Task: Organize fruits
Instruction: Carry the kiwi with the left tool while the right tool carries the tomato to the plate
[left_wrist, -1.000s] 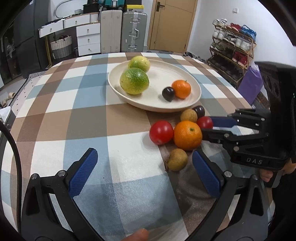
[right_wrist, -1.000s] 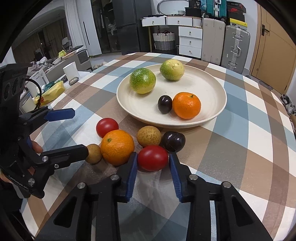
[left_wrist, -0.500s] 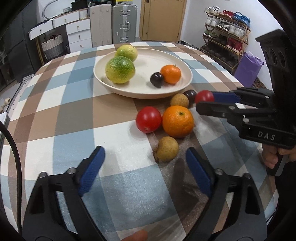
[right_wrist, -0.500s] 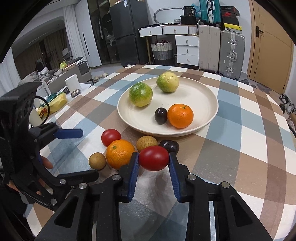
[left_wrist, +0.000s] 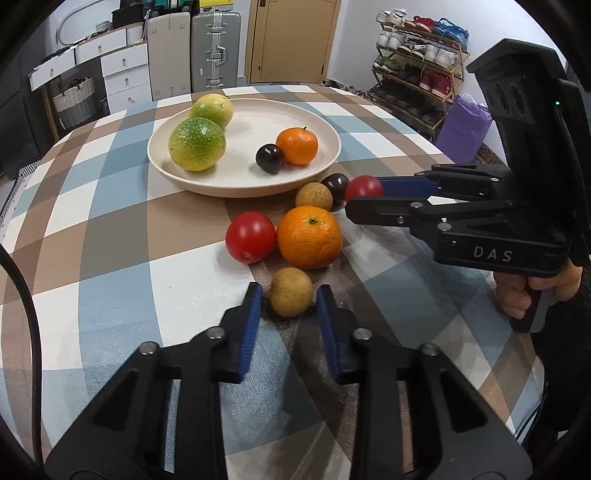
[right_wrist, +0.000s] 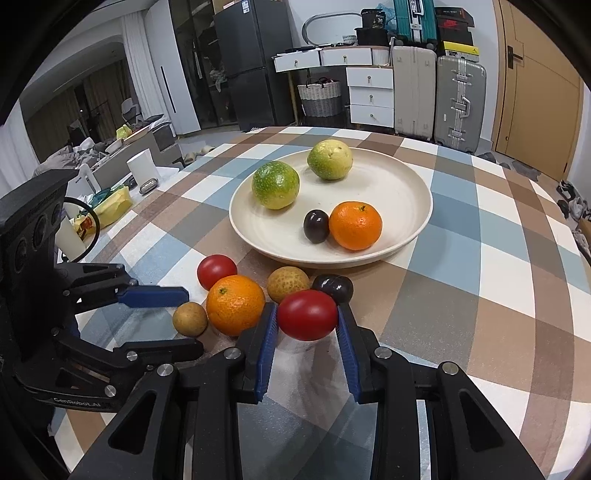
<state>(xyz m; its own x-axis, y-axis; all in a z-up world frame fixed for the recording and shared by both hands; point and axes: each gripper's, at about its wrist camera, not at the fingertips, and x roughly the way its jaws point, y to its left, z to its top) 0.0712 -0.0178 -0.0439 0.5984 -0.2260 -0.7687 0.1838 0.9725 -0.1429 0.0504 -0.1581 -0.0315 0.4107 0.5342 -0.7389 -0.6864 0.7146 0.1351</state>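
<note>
Checkered tablecloth: both grippers angled down, left gripper clamps brown fruit, right gripper w/ tomato.

Far side of the red tomato hidden behind the right gripper's near finger. Person's hand at 3 o'clock mostly covered by the handle. Dark plum half hidden behind that tomato. Shoe rack items at 1 o'clock too small to tell.

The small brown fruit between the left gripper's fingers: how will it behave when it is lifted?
The small brown fruit looks round, so it would probably roll if released. It seems small and light. Its dull skin likely grips the blue pads fairly well.
</note>
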